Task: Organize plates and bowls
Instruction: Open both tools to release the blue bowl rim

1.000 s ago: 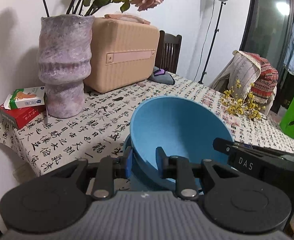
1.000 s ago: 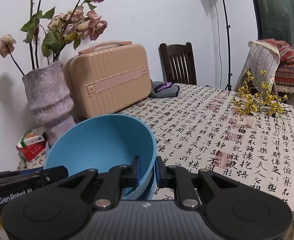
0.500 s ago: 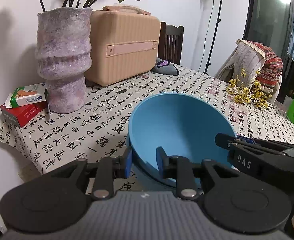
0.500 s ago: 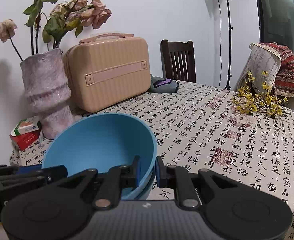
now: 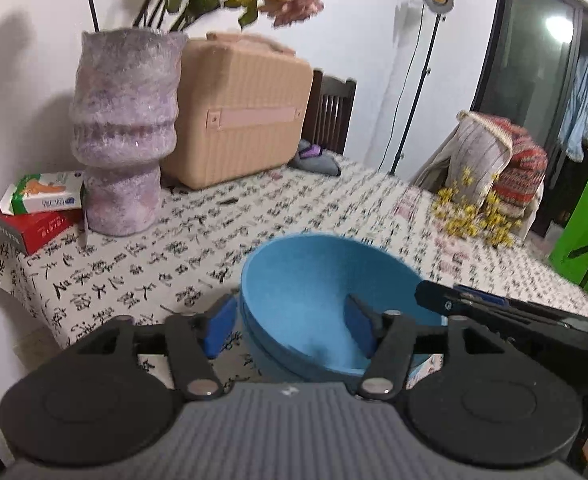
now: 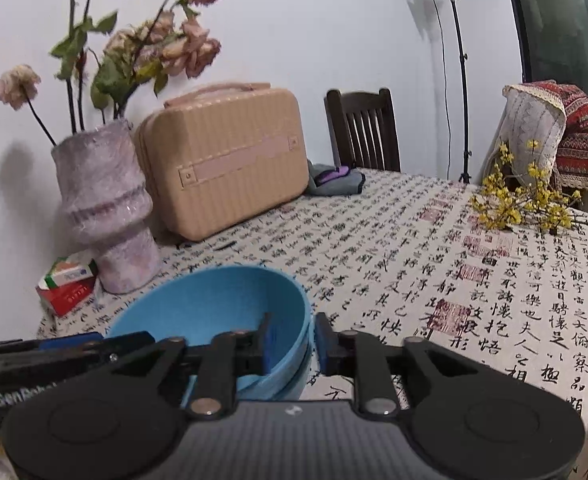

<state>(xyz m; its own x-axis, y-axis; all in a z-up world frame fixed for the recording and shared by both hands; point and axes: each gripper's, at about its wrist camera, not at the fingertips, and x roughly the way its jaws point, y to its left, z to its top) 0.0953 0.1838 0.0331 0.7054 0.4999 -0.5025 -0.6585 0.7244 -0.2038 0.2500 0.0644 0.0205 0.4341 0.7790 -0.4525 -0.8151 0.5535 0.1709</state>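
- In the left wrist view, the black two-finger left gripper with blue pads [image 5: 289,326] is seen with its jaws opening: the near rim of the round blue bowl [image 5: 314,292] lies between the pads, one pad outside the wall and one inside, neither pressing on it.
- In the right wrist view, the black two-finger right gripper with blue pads [image 6: 294,340] is likewise seen with its jaws opening; the bowl's right-hand rim stands in the gap, and no pad is seen pressed on it.
- The blue bowl is seated in a second blue bowl [image 6: 289,384] of the same shape, whose rim shows just below it; the stack rests near the table's front edge.
- The stack is borne by a table covered in a white cloth printed with black calligraphy [image 6: 434,264].
- Further back on the left, a red box topped by a green-and-white carton [image 5: 37,216] is found beside a mottled purple ribbed vase [image 5: 123,132] holding dried pink flowers [image 6: 181,48].
- A beige ribbed hard case [image 6: 229,160] stands behind the vase, touching the wall.
- A spray of yellow blossoms [image 6: 522,200] lies at the far right of the cloth.
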